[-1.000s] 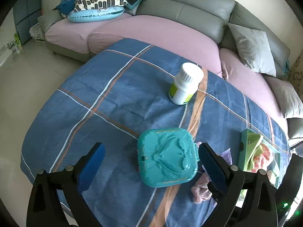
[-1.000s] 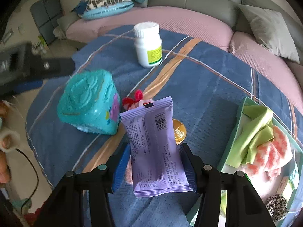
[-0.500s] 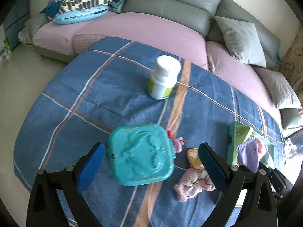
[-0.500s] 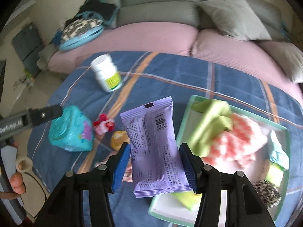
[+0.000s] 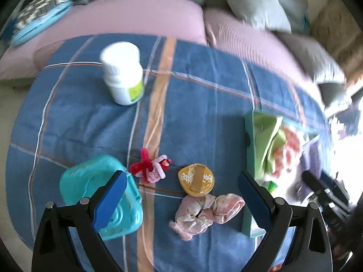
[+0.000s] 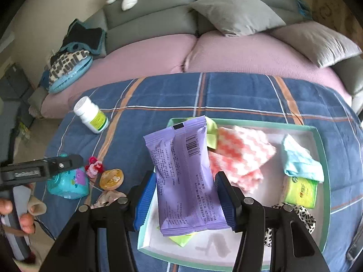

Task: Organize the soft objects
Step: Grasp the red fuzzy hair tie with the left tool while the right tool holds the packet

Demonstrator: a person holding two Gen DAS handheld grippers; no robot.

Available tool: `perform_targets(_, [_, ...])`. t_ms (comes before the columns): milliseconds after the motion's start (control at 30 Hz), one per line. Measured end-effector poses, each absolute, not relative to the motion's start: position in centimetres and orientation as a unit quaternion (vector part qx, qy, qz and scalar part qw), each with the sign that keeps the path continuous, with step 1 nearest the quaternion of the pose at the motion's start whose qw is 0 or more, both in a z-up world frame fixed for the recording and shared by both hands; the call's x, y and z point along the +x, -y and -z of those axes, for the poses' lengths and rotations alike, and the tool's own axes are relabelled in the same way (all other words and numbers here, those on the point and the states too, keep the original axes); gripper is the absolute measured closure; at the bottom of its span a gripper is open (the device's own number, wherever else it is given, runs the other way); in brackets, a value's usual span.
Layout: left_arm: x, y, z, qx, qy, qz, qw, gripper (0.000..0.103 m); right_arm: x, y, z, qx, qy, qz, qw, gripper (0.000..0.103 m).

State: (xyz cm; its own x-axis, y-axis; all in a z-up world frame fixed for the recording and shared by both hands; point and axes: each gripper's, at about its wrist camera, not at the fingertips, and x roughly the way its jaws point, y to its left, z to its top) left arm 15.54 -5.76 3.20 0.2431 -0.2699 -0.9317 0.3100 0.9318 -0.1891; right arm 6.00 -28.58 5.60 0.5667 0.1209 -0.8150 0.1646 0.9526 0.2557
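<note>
While the left gripper (image 5: pixel 181 189) hangs with its jaws spread wide and gripping nothing, the pink scrunchie (image 5: pixel 205 213) lies on the blue plaid cloth (image 5: pixel 195 104) between the two blue pads, nearer the right one and touching neither. Left of the scrunchie sits a teal case (image 5: pixel 90 190) (partly behind the left pad); just beyond it lie a gold round tin (image 5: pixel 196 179) and a red-and-pink chenille knot (image 5: pixel 150 166). Right of the scrunchie, the right gripper (image 6: pixel 186 200) is clamped on a purple packet (image 6: pixel 185 174), held over the green-rimmed tray (image 6: pixel 320 149).
</note>
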Motion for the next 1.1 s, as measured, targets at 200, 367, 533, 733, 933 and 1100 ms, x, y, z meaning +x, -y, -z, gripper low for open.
perform_targets(200, [18.7,7.3,-2.3,0.057,-0.643,0.191,0.739,0.020,5.4,30.5,-5.5,0.186,-0.459,0.020,0.869,0.046])
perform_targets(367, [21.2,7.7,-1.2,0.089,-0.684,0.170,0.703,0.034,5.1,31.4,-5.6,0.202,-0.451,0.019,0.869,0.046])
perform_targets(533, [22.6,8.5,0.0,0.126,-0.718,0.158,0.666,0.034,4.8,32.1,-5.5,0.212,-0.449,0.021,0.868,0.046])
perform_targets(733, [23.4,8.6,2.4,0.163,-0.743,0.134,0.635,0.034,4.6,32.4,-5.5,0.219,-0.445,0.022,0.868,0.046])
perform_targets(933, [23.9,8.9,4.6,0.182,-0.755,0.118,0.619,0.035,4.6,32.4,-5.5,0.220,-0.445,0.023,0.868,0.046])
perform_targets(1100, [23.9,9.3,5.9,0.201,-0.760,0.115,0.607,0.043,4.6,32.4,-5.5,0.219,-0.445,0.023,0.868,0.046])
